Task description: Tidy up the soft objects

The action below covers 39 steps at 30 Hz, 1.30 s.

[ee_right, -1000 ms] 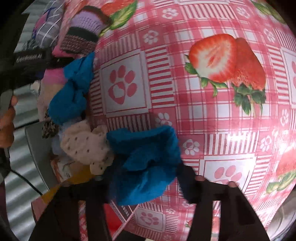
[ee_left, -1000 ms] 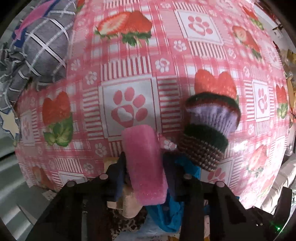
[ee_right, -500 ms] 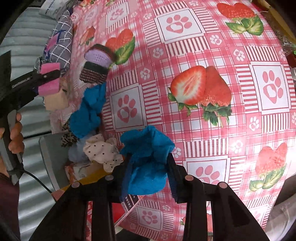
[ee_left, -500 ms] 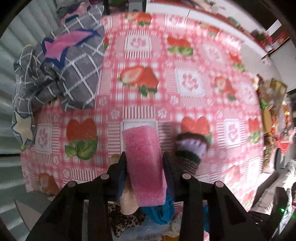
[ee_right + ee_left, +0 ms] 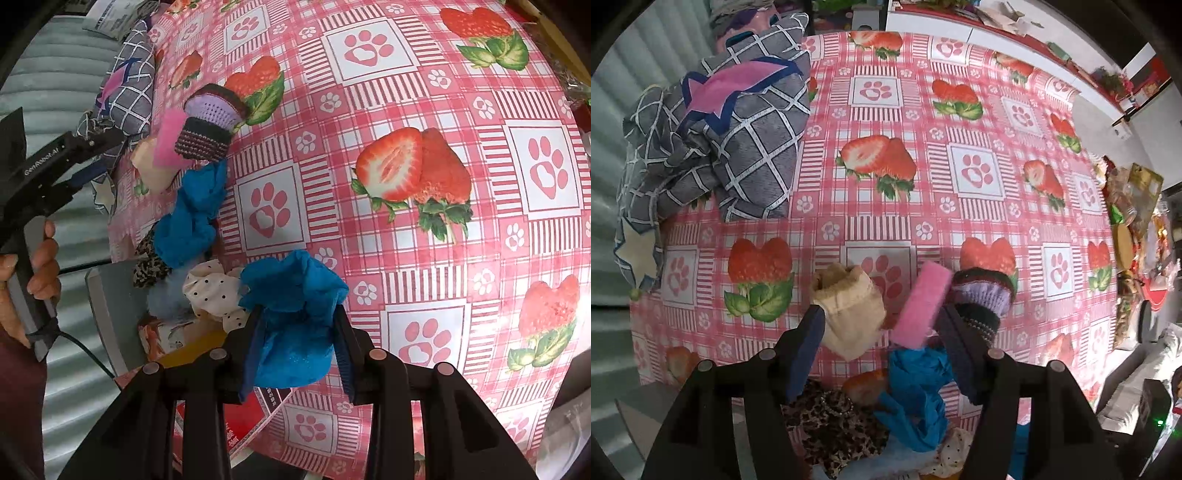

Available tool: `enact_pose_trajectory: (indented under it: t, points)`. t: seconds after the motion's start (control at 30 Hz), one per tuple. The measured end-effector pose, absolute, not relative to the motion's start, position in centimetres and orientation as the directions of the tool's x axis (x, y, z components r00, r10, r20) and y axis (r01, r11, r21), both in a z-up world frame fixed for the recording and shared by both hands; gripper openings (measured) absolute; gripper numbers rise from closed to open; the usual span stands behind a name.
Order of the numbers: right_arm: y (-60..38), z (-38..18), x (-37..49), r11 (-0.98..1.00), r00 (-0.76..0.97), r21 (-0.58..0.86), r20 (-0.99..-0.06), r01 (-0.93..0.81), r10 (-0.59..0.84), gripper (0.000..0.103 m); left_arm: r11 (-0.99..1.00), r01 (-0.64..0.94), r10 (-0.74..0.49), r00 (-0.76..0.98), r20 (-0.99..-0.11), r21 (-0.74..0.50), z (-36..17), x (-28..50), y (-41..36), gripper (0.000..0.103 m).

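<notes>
Left gripper: jaws apart, having just been opening. The pink sponge block lies between them, leaning against one pad, no longer clamped. It rests on the desk beside the striped knitted sock and a beige fabric pouch, so I judge this drop-off done.

Right gripper: jaws clamped on a bunched blue cloth, held above the desk. This piece is not yet placed.

Progress, as I read it: a row is forming along the desk's near edge, namely knitted sock, sponge, pouch, and a second blue cloth. Left to sort at that edge: a leopard-print fabric, a white polka-dot fabric and a pale blue fluffy piece, heaped together.

Surroundings: a grey checked pillow occupies the far left corner; the desk's middle is bare pink strawberry tablecloth. The heap crowds the space under the right gripper; the held cloth could snag it.
</notes>
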State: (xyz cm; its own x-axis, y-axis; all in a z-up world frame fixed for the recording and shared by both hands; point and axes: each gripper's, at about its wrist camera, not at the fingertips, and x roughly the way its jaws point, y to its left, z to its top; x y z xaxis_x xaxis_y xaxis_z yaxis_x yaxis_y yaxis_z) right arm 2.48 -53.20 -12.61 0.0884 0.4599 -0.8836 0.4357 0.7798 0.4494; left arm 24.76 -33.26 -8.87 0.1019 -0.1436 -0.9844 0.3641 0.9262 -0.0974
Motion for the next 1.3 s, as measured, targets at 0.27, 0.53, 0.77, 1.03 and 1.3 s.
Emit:
enact_pose_trajectory:
  t: [0.27, 0.53, 0.77, 1.03, 1.3]
  points:
    - [-54.2, -13.0, 1.9, 0.758, 0.091, 0.459, -0.875, 0.463, 0.475, 0.038, 0.831, 0.556, -0.082, 0.119, -0.990, -0.002, -10.0, 22.5, -38.9, 0.069]
    - [-55.8, -13.1, 1.1, 0.730, 0.112, 0.475, -0.866, 0.491, 0.488, 0.038, 0.705, 0.708, 0.005, 0.042, -0.999, 0.033, -12.9, 19.7, -44.2, 0.069]
    - [-56.5, -12.9, 0.8, 0.719, 0.131, 0.483, -0.863, 0.501, 0.488, 0.038, 0.730, 0.680, 0.122, -0.025, -0.992, 0.073, -17.2, 20.9, -44.9, 0.064]
    - [-56.7, -11.3, 1.0, 0.777, 0.149, 0.427, -0.901, 0.463, 0.407, 0.038, 0.757, 0.651, 0.052, 0.024, -0.998, 0.055, -15.1, 20.4, -44.1, 0.034]
    - [-55.5, -9.3, 1.1, 0.805, 0.172, 0.406, -0.914, 0.433, 0.368, 0.038, 0.815, 0.577, -0.041, 0.150, -0.988, 0.054, -9.3, 19.3, -40.9, 0.034]
